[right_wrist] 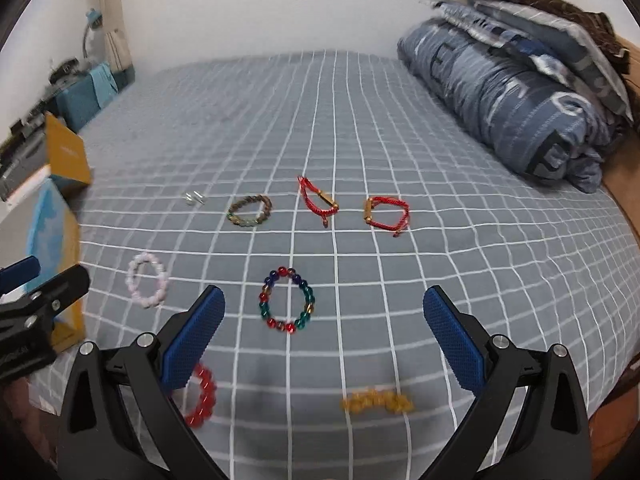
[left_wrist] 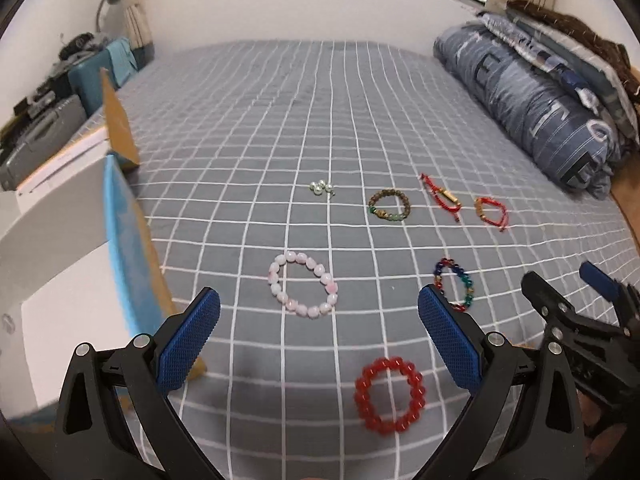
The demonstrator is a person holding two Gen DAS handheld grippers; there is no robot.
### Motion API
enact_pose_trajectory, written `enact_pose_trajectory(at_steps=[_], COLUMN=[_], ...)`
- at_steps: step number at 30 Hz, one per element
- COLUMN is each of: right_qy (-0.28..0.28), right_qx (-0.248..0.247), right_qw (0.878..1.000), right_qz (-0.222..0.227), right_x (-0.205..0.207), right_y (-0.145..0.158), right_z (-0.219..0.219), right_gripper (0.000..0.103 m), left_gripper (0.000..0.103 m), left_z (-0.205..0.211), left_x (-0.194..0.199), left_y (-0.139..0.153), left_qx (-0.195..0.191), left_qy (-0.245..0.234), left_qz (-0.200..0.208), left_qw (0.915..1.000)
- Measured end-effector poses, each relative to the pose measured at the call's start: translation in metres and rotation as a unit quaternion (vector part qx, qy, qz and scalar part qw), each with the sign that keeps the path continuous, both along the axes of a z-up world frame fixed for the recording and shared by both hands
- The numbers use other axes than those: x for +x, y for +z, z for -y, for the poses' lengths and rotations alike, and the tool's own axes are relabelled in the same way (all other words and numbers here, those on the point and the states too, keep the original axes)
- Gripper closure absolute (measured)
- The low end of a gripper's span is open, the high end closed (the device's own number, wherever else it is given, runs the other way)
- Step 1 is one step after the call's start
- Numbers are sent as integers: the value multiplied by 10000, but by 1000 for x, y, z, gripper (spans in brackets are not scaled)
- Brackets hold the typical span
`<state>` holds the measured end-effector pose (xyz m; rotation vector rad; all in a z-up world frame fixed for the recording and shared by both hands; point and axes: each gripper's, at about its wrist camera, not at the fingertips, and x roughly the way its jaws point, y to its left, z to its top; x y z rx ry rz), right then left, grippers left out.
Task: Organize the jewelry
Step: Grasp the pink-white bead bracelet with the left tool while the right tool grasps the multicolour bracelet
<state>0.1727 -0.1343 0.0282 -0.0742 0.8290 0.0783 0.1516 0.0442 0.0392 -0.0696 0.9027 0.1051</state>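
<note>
Several bracelets lie on the grey checked bedsheet [left_wrist: 320, 100]. A pink bead bracelet [left_wrist: 303, 290] lies just ahead of my open, empty left gripper [left_wrist: 319, 334], and a red bead bracelet [left_wrist: 389, 394] lies between its fingers. A multicolour bead bracelet [right_wrist: 287, 300] lies between the fingertips of my open, empty right gripper [right_wrist: 324, 334]. An amber bracelet [right_wrist: 376, 401] lies under the right gripper. Farther off are a brown-green bracelet [right_wrist: 249, 211], two red cord bracelets [right_wrist: 318, 200] [right_wrist: 387, 212] and small pearl pieces [left_wrist: 321, 188].
An open box with a blue lining and cardboard flaps [left_wrist: 128, 248] stands at the bed's left edge. A folded blue quilt [left_wrist: 532, 108] lies along the right side. Cluttered shelves [left_wrist: 44, 120] stand beyond the left edge.
</note>
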Motion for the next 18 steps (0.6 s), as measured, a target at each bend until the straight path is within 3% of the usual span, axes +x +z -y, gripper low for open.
enact_pose_trajectory(at_steps=[4, 11, 18], right_qy=[76, 209, 258], right_qx=[25, 95, 247], right_qw=[9991, 9950, 9906], right_qz=[-405, -975, -1319], right_x=[38, 70, 79], right_y=[-20, -65, -84], right_z=[-4, -7, -4], right_gripper=[7, 7, 29], left_gripper=[6, 6, 6], left_z=[-6, -12, -16], left_x=[30, 58, 69], left_y=[-24, -72, -89], left_qx=[191, 138, -77], left_qy=[35, -16, 49], left_qz=[-279, -685, -770], left_qw=[9994, 9976, 9970])
